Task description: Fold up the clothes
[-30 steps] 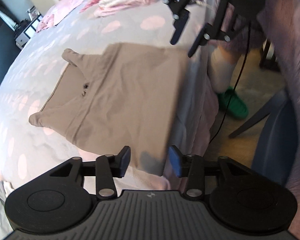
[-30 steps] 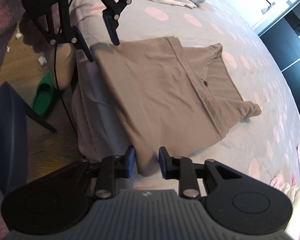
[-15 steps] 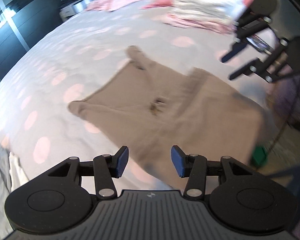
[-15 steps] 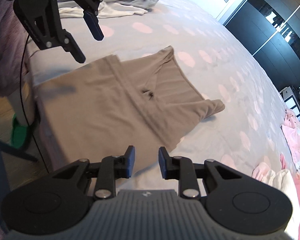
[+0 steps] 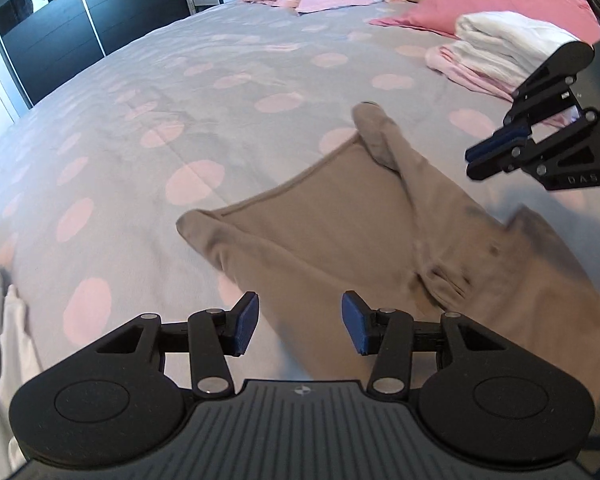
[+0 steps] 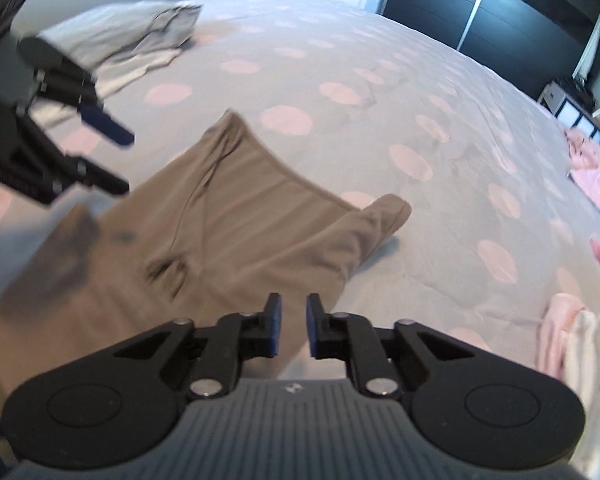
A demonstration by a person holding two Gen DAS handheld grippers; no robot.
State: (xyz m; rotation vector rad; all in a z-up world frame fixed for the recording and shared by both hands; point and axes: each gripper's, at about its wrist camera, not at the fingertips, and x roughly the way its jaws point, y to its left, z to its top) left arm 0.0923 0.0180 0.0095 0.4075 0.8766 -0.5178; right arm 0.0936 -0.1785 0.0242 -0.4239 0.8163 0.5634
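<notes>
Left wrist view is taking in the bed (image 5: 228, 92) first, its grey cover dotted with pink spots filling most of the frame. Lying near the bed's near edge is the tan garment (image 5: 340, 216), partly folded, its far hem curving between two rolled corners and its near part blurring off toward the right. A pink pillow (image 5: 500, 0) is sitting by the headboard edge, with a stack of folded white and pink laundry (image 5: 500, 48) just in front of it. In the right wrist view, a crumpled grey garment (image 6: 140, 40) is lying toward the far left corner. The left gripper (image 5: 300, 328) is hovering above the tan garment's near part with its fingers spread and nothing between them. The right gripper (image 6: 294, 330) is hanging over the same cloth; its jaws have just been closing, standing nearly together with only a narrow gap and gripping no fabric.
</notes>
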